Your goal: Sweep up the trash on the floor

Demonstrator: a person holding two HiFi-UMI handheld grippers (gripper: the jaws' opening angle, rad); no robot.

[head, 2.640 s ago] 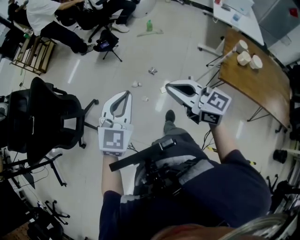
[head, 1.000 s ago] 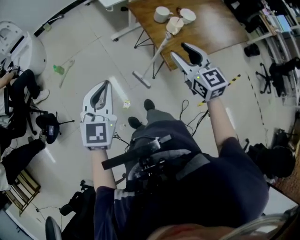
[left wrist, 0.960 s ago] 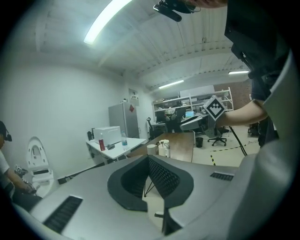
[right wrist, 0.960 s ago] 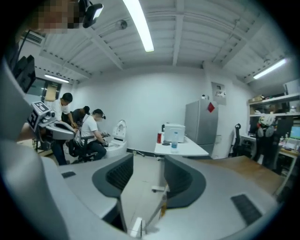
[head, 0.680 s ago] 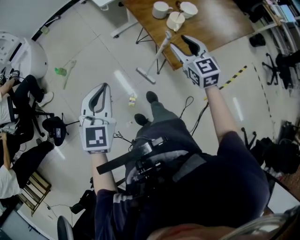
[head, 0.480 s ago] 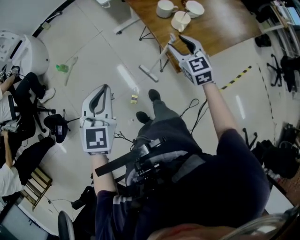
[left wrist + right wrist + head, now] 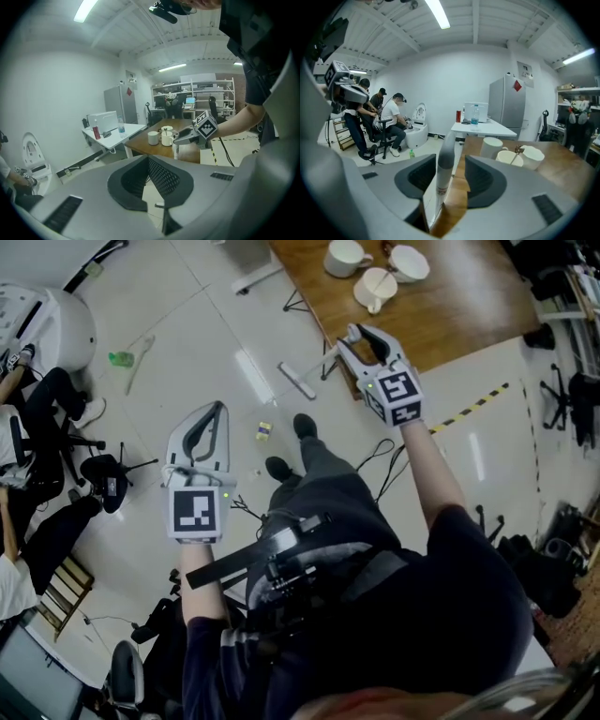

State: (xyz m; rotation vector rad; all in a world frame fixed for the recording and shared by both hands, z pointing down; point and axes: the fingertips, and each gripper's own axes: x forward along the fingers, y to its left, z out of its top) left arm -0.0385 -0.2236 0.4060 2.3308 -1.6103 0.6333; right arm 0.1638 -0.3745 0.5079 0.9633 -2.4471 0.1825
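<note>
A broom leans against the wooden table's edge, its head (image 7: pixel 296 381) on the floor. The top of its handle (image 7: pixel 444 159) stands between the jaws of my right gripper (image 7: pixel 359 337). Those jaws are closing, with a little gap still showing beside the handle. My left gripper (image 7: pixel 204 420) hangs shut and empty over the floor, well left of the broom. A small yellowish scrap of trash (image 7: pixel 264 430) lies on the floor between the grippers, near the person's shoes. The left gripper view shows the right gripper (image 7: pixel 187 137) at the table.
The wooden table (image 7: pixel 450 306) carries three white cups (image 7: pixel 380 287). Cables (image 7: pixel 375 454) and striped tape (image 7: pixel 478 404) lie on the floor to the right. At the left are a green bottle (image 7: pixel 120 359), office chairs (image 7: pixel 42 427), seated people and a white unit (image 7: pixel 56 324).
Both grippers have come lower. My right gripper has moved onto the top of the broom handle, which now stands between its jaws. The left gripper stays shut.
</note>
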